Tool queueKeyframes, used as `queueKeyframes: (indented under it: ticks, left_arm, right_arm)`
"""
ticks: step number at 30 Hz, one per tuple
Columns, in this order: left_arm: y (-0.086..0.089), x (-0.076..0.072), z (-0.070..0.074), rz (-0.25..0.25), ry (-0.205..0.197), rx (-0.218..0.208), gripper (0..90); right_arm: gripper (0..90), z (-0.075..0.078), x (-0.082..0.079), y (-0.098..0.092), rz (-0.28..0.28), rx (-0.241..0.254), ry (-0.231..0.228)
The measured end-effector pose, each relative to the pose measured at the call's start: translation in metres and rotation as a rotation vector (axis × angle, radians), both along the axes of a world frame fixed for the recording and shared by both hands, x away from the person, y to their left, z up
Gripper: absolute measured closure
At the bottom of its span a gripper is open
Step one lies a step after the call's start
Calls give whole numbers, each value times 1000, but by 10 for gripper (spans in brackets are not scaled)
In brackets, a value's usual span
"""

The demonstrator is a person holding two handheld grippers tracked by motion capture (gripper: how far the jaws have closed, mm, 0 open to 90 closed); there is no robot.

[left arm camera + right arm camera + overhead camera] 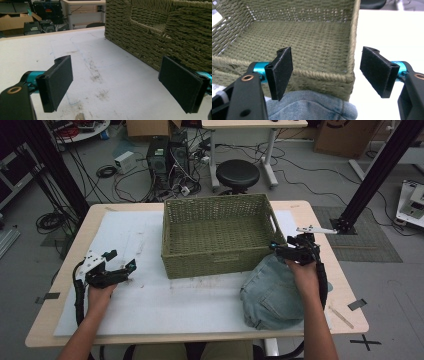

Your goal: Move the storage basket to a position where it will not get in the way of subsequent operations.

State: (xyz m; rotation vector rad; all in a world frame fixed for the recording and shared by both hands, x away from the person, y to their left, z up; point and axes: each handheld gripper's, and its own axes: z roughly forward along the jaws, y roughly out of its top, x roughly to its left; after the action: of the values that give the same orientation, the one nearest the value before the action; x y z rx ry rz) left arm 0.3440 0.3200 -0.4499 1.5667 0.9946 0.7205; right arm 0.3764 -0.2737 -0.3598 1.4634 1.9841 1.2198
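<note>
White scuffed tabletop (150, 300); rectangular woven basket (217, 240); crumpled denim (270, 295).

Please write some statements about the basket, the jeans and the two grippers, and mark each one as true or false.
1. The woven basket is empty inside. True.
2. The folded jeans lie inside the basket. False: they lie on the table, against the basket's near right corner.
3. The left gripper holds the basket's rim. False: its jaws stand open above the white mat, with nothing between them.
4. The right gripper is open above the jeans, at the basket's corner. True.
5. The basket has a cut-out handle in its end wall. True.
</note>
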Motion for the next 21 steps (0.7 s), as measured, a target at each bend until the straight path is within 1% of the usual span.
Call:
queueKeyframes:
  ticks: [10, 14, 16, 19, 20, 21]
  left_arm:
    - [0, 0, 0, 3, 2, 1, 124]
    - [0, 0, 0, 3, 4, -6, 124]
    - [1, 0, 0, 6, 6, -9, 124]
    - [1, 0, 0, 7, 5, -8, 123]
    - [1, 0, 0, 7, 5, -13, 123]
    - [1, 0, 0, 7, 5, -18, 124]
  right_arm:
    - [298, 3, 3, 1, -1, 8, 18]
    - [299, 3, 5, 0, 0, 16, 24]
    - [299, 4, 6, 1, 0, 21, 35]
    - [306, 5, 11, 10, 43, 21, 45]
    - [306, 5, 11, 10, 43, 21, 45]
    - [306, 6, 14, 17, 59, 8, 41]
